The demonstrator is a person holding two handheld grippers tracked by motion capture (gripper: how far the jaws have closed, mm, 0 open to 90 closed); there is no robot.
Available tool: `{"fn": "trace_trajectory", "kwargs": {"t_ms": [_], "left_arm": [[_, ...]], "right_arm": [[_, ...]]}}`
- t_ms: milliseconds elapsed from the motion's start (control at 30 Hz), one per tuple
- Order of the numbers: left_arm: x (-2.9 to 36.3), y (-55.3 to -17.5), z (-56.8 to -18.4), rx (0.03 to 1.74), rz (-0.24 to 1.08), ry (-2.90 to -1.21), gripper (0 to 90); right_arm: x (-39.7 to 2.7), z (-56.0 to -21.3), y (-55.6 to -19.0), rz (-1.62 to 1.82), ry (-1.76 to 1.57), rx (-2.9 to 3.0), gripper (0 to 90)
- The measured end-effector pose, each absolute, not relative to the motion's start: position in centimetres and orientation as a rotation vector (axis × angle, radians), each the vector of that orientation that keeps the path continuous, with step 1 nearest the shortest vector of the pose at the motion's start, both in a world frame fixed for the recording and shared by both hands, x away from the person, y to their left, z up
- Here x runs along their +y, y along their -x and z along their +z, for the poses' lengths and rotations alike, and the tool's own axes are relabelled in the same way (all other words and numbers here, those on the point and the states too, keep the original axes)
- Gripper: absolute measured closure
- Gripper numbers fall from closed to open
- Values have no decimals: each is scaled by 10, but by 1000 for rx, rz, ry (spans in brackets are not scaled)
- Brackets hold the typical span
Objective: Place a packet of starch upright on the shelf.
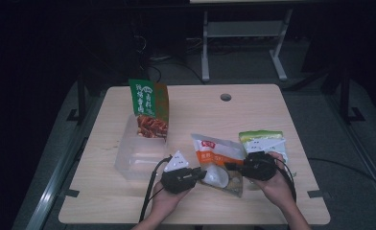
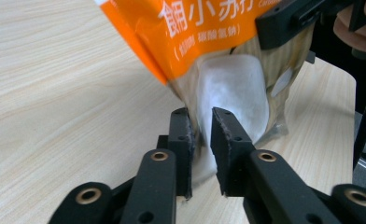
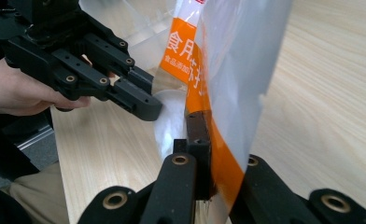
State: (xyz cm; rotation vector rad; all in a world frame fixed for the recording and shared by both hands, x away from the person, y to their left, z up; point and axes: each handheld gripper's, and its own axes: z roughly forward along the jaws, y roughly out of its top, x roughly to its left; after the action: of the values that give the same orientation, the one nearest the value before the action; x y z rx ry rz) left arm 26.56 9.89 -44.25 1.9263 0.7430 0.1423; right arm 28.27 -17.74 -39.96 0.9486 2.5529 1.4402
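Two grippers lift orange pouch (image 1: 217, 160), top rearward.

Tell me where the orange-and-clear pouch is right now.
In the high view the orange-and-clear pouch lies near the table's front edge, between the left gripper and right gripper, beside the green-topped packet.

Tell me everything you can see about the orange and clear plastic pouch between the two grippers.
The orange and clear plastic pouch is glossy film with white lettering on an orange band and white powder showing through its clear lower part. It is lifted above the light wooden table. The right gripper clamps one edge; the left gripper straddles the other.
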Motion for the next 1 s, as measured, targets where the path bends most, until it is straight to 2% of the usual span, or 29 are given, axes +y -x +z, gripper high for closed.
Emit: {"fn": "trace_trajectory", "kwargs": {"t_ms": [467,1000], "left_arm": [[99,-254,-437,678,184,-1977,666],[116,-238,-428,663,168,-1999,560]], "right_arm": [[-192,-385,-283,1454,-958,2491,897],[-167,-358,-304,1484,-876,2505,897]]}}
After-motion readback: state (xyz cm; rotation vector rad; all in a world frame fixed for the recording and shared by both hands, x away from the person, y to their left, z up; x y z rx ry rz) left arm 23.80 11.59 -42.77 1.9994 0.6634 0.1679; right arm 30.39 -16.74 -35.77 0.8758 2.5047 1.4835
